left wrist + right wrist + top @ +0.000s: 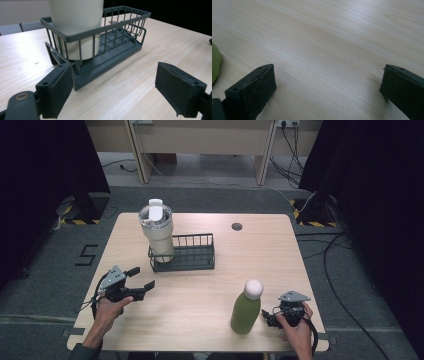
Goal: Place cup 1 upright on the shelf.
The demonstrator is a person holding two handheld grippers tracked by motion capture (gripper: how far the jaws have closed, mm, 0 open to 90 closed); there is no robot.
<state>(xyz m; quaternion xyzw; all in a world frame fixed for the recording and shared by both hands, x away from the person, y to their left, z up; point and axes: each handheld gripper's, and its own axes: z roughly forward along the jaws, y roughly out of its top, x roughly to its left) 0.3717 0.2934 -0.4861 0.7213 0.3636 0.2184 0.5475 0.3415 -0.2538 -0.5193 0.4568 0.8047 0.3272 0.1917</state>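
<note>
Resting on a wooden table (pixel 200 290): a green bottle (pixel 246 312) with a white cap (pixel 253 289), upright near the front edge, right of middle. Standing apart from it, toward the back left, a dark wire basket (pixel 192 255) with a cream tumbler (pixel 157 232) upright in its left end; clear lid (pixel 155 215) on top of the tumbler. Right end of the basket bare.

Held at the front left by the left hand (pixel 107 310), well apart from the bottle: left gripper (pixel 141 277), jaws spread wide, nothing between them, aimed toward the basket. Seen along those jaws in the left gripper view (pixel 113 87): near corner of the basket (pixel 100 47) just ahead of the left pad (pixel 60 87), tumbler (pixel 77 25) behind the wires, bare table (pixel 150 50) between the pads.

Held at the front right by the right hand (pixel 296 332): right gripper (pixel 267 315), just beside the bottle on its right, pointing at its lower half. Jaws gaping in the right gripper view (pixel 328 87), gripping nothing, low over the table (pixel 324 37). Green edge of the bottle (pixel 215 65) at the far left of that view, outside the left pad (pixel 253 90), not between the two. Contact between pad and bottle impossible to tell.
</note>
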